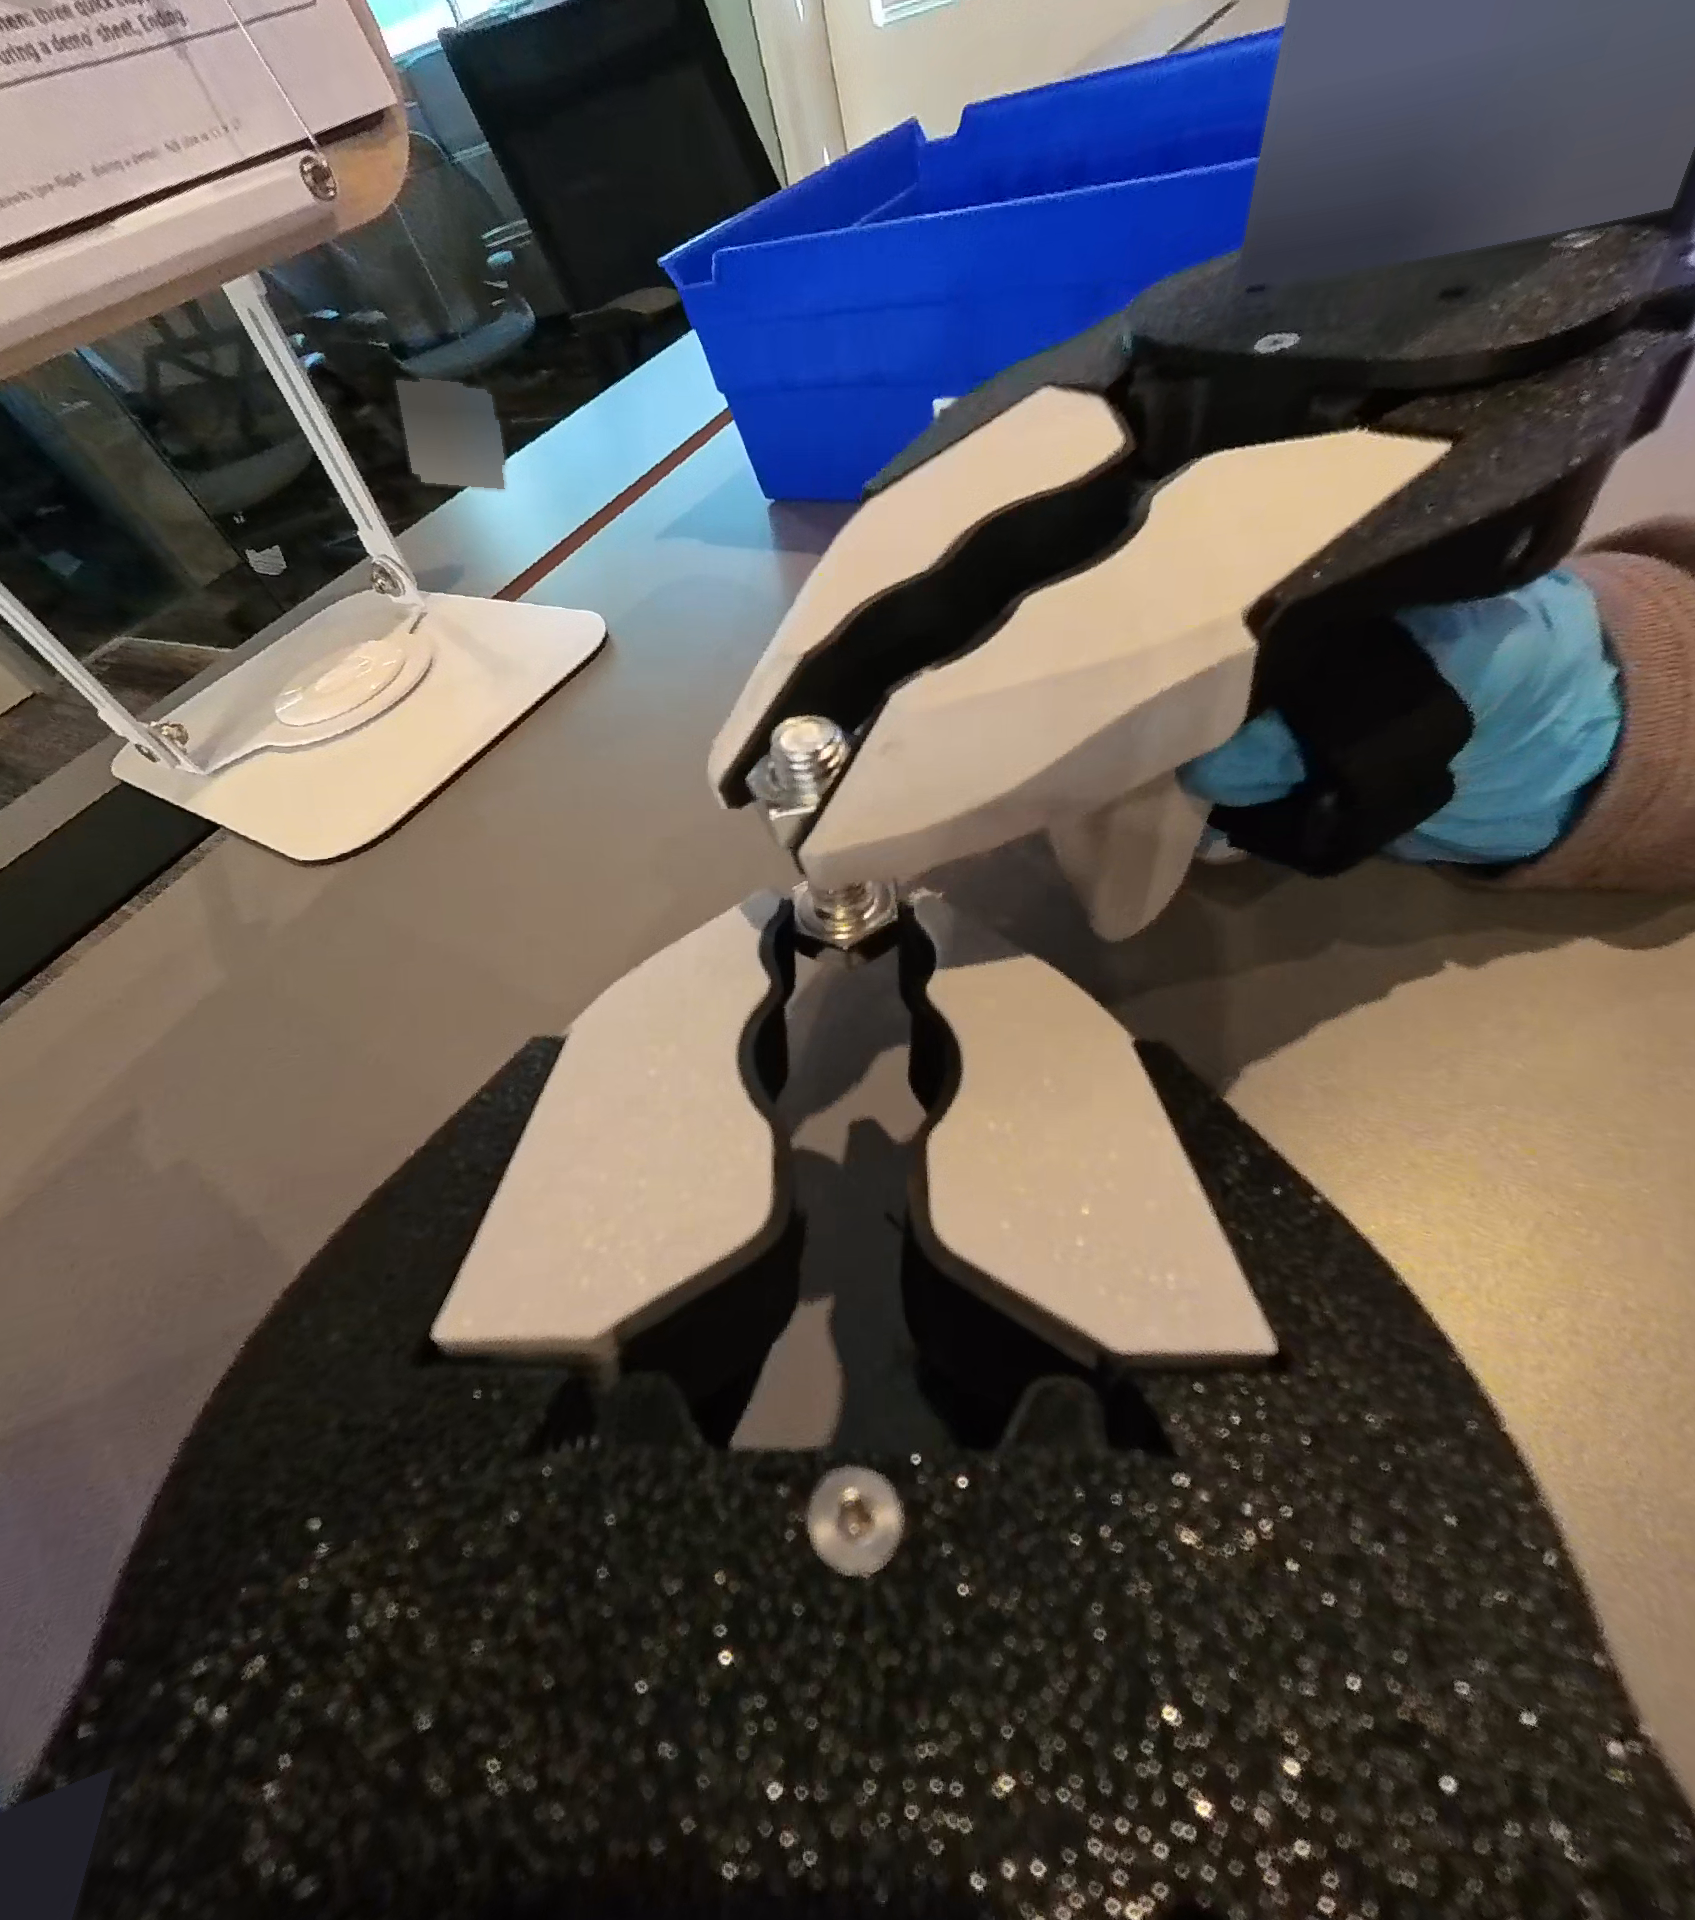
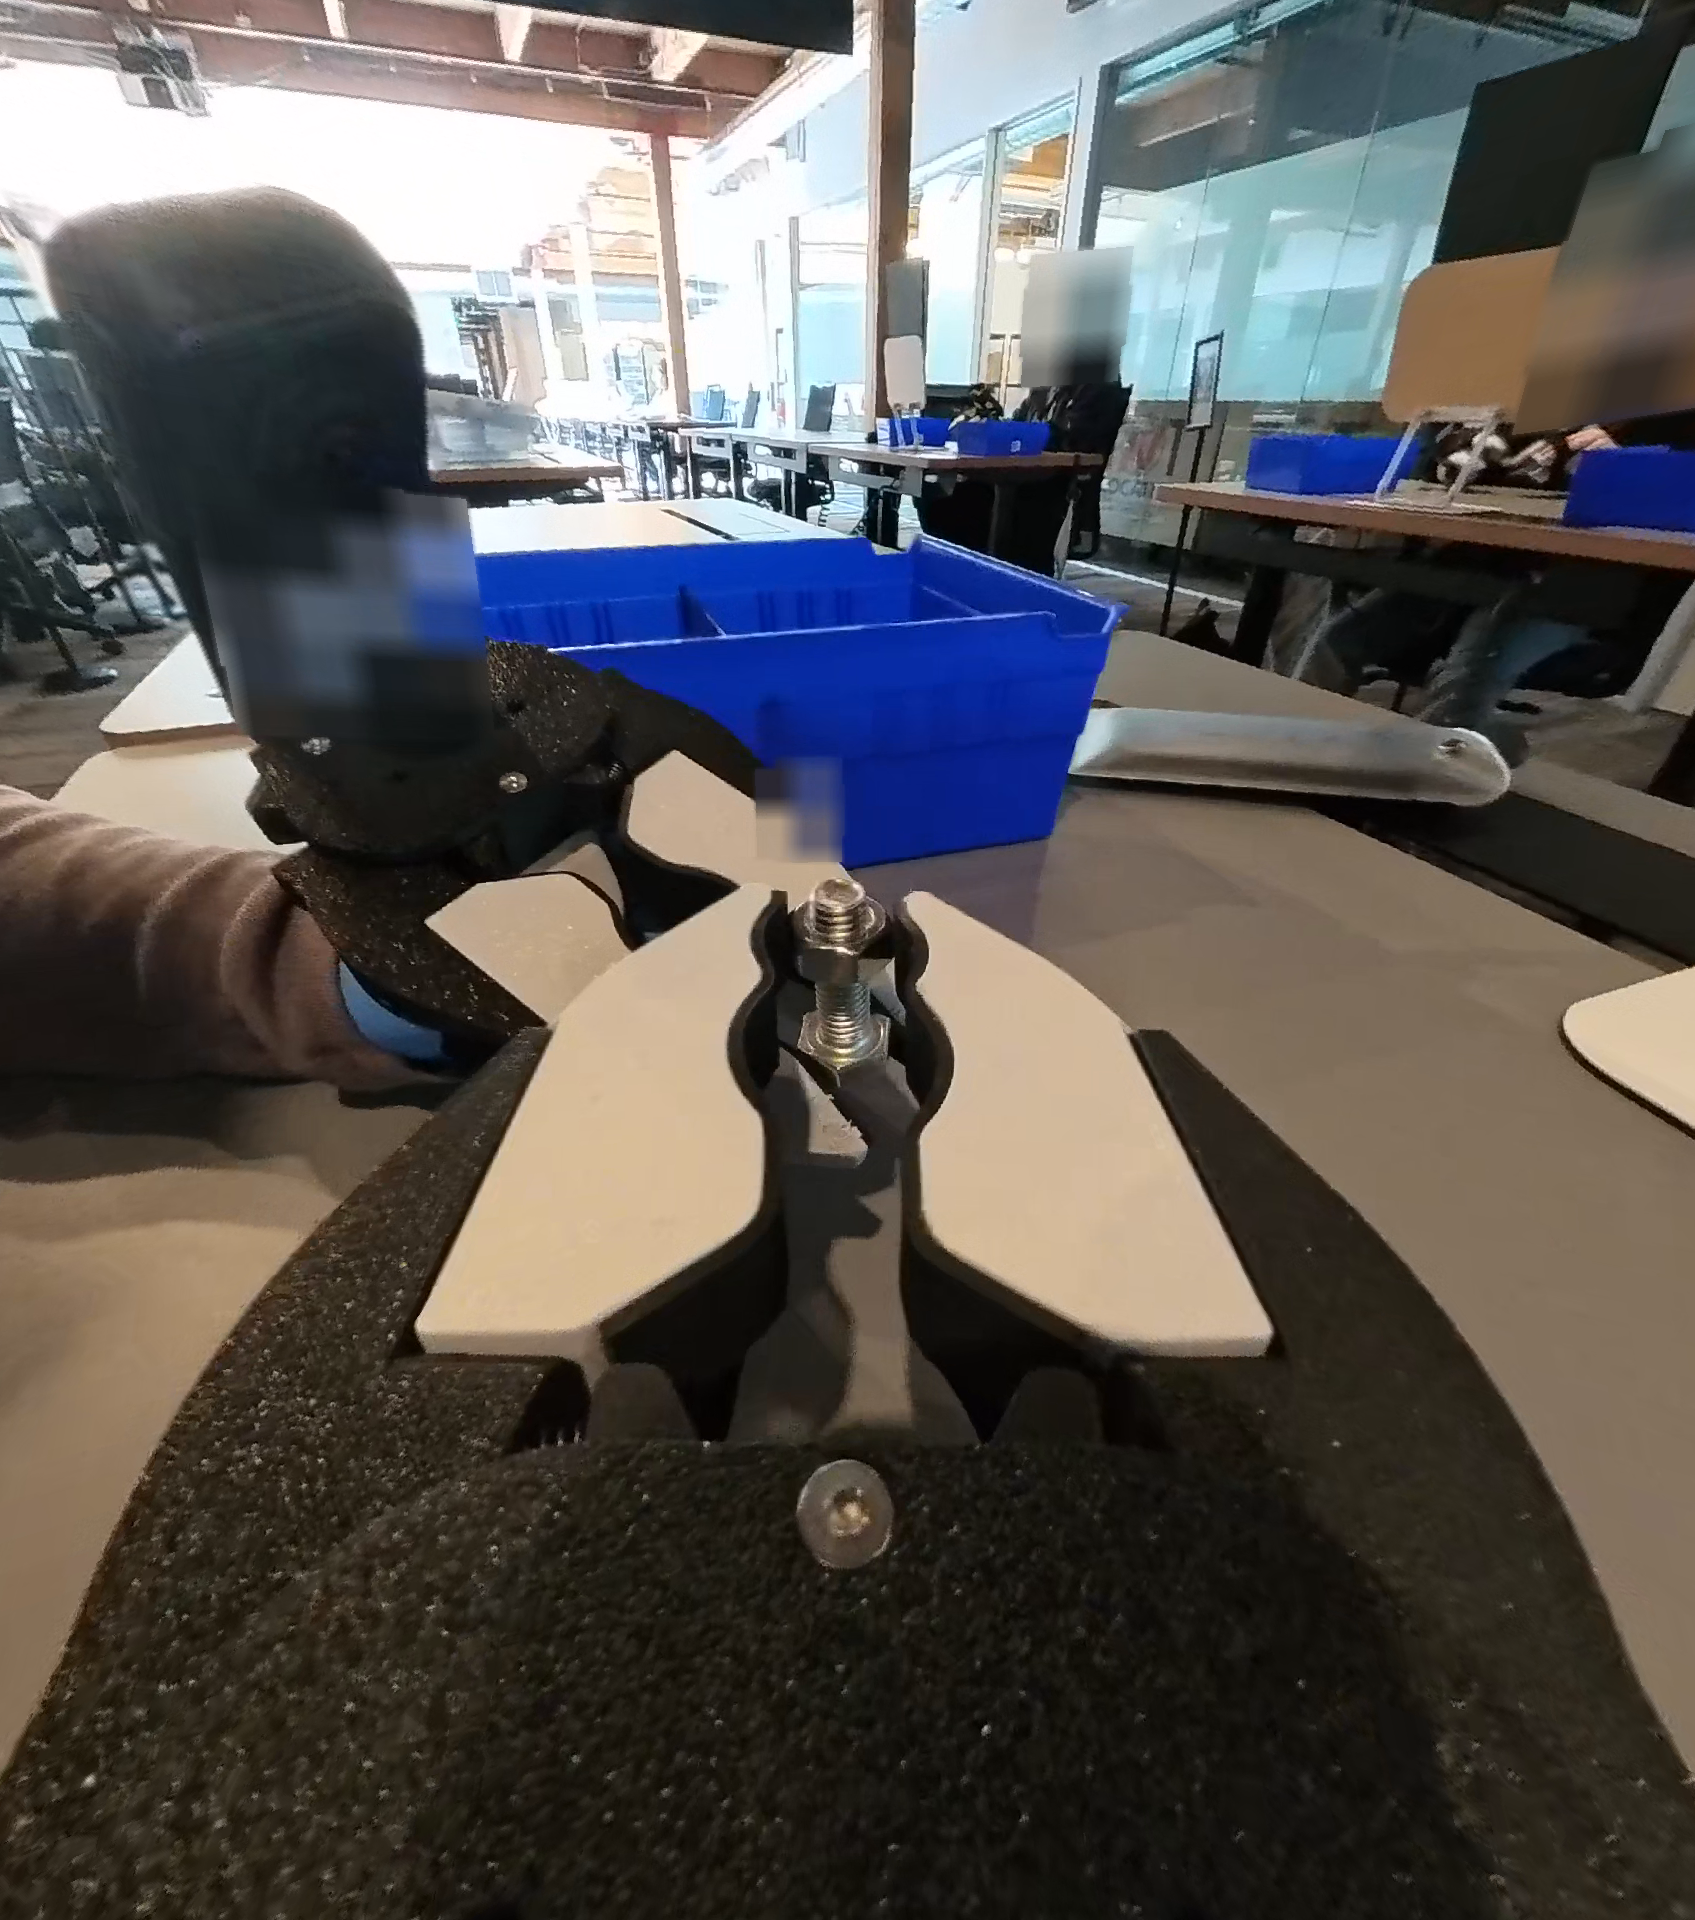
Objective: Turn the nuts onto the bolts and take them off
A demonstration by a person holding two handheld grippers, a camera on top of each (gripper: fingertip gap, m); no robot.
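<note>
My left claw (image 1: 838,935) clamps the bolt (image 1: 819,831) head; right claw (image 2: 838,925) grips the nut (image 2: 835,933). I'd twist squarely, avoiding cross-threading.

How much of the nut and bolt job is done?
Done: the nut is on the bolt, near its tip. In hand: the left gripper clamps the bolt's head and the right gripper clamps the nut. Left: bare thread shows between nut and head, so more turning either way. Whether it is going on or off, I cannot tell.
</note>
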